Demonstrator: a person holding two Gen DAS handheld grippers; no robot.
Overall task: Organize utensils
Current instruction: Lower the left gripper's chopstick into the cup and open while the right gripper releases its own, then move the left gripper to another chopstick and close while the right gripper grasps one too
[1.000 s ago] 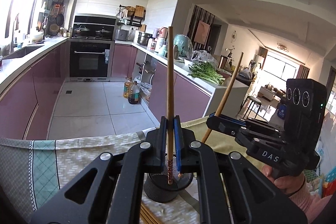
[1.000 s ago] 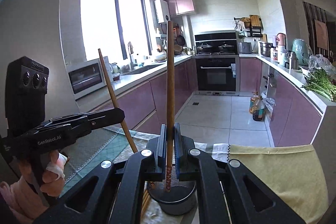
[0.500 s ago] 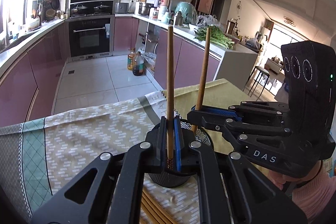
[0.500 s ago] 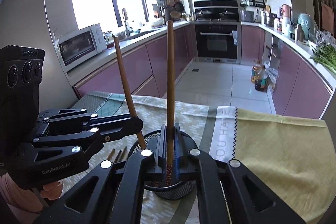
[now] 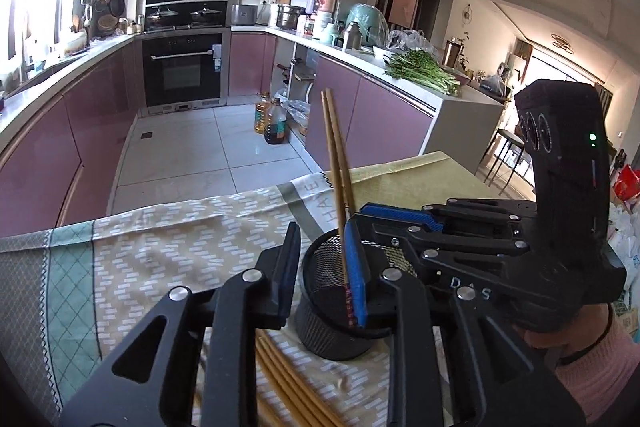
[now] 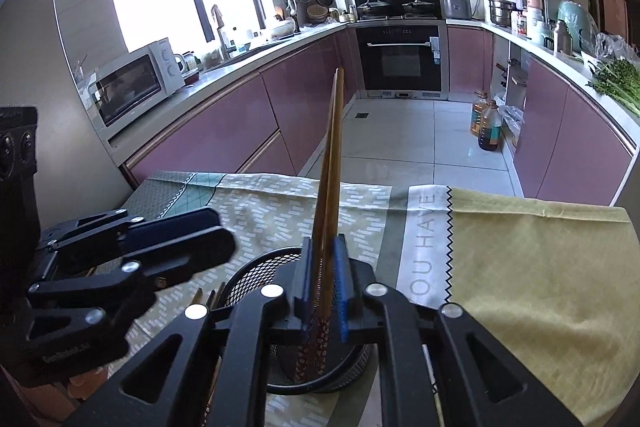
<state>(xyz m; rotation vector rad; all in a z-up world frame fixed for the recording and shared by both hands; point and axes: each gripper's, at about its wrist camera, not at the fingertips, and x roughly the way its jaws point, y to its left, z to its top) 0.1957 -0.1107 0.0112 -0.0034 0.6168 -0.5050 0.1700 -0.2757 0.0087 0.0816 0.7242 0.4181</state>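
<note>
Broadly, you are working at a table spread with two cloths, a patterned beige and green one (image 5: 180, 247) and a plain yellow one (image 6: 540, 267), which meet under the work; beyond the table's far edge lies a kitchen with mauve cabinets. Your left gripper (image 5: 322, 247) and your right gripper (image 6: 323, 247) both point down and forward at the same spot, close together, and the right one is held by your hand (image 5: 560, 343) in a pink sleeve (image 5: 600, 367). The left gripper's jaws have just been opening and stand clearly spread: one chopstick runs close along the inner face of its blue pad, and whether it touches the pad you cannot tell from this view. The right gripper's jaws have also just been opening, only a little, and the two sticks stand between its pads with a sliver of gap showing on the blue side. Below both grippers sits a black mesh cup (image 5: 324, 327), upright on the patterned cloth near the seam. The pair of chopsticks (image 6: 334, 147) stands inside it, decorated ends down, thick ends up, leaning slightly and nearly touching each other. More loose chopsticks (image 5: 288, 379) lie flat on the cloth just beside the cup, on your near side.
</note>
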